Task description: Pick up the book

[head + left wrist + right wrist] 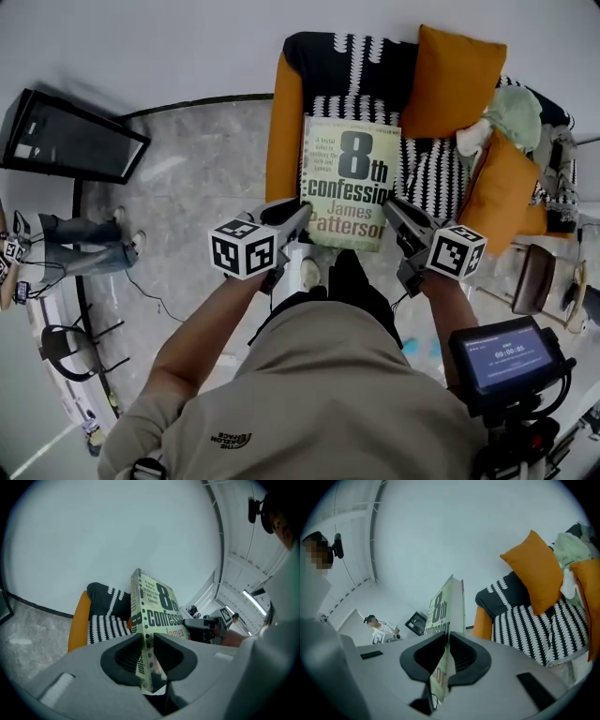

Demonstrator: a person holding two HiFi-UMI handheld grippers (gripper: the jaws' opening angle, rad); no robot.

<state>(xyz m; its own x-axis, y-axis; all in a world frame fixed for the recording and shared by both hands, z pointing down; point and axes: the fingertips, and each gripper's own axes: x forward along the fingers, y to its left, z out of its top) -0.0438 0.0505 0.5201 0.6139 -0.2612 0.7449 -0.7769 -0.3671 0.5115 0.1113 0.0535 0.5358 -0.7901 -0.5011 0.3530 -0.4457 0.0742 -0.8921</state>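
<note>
Already the book (349, 178) is aloft over the striped sofa (429, 176); the left hand-held gripper (298, 216) and right hand-held gripper (395, 212) each pinch a lower corner; lifting looks done, so next means keeping it level.

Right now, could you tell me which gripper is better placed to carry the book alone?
Probably the left gripper: its jaws clamp the book at the lower spine corner, where the whole block is bound. The right gripper pinches the open-edge corner, where the pages could splay or slip.
</note>
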